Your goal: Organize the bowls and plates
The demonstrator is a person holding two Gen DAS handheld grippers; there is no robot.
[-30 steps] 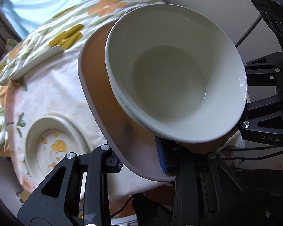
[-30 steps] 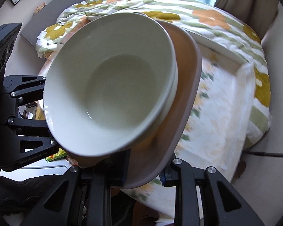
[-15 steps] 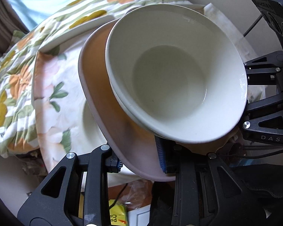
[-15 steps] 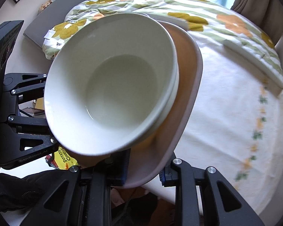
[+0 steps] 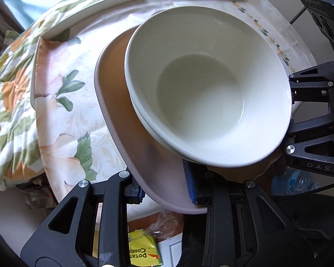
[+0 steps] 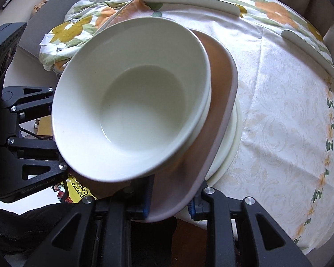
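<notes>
A pink-brown plate (image 5: 131, 138) carries two stacked cream bowls (image 5: 202, 89). My left gripper (image 5: 164, 191) is shut on the plate's near rim. My right gripper (image 6: 171, 202) is shut on the same plate (image 6: 218, 102) from the opposite side, with the bowls (image 6: 133, 98) above it. The stack hangs just over the table edge. In the right wrist view a cream plate (image 6: 231, 138) lies on the cloth directly under the stack. Each gripper shows in the other's view.
The table has a floral tablecloth (image 6: 282, 115) and a flowered quilt (image 5: 9, 102) behind. White raised rails (image 5: 95, 6) border the table. A yellow packet (image 5: 142, 251) and a water bottle (image 5: 294, 182) lie below the table edge.
Both grippers have carried the plate and bowls sideways across the table. The patterned plate seen earlier in the left view is out of sight, and a cream plate now shows under the stack.
</notes>
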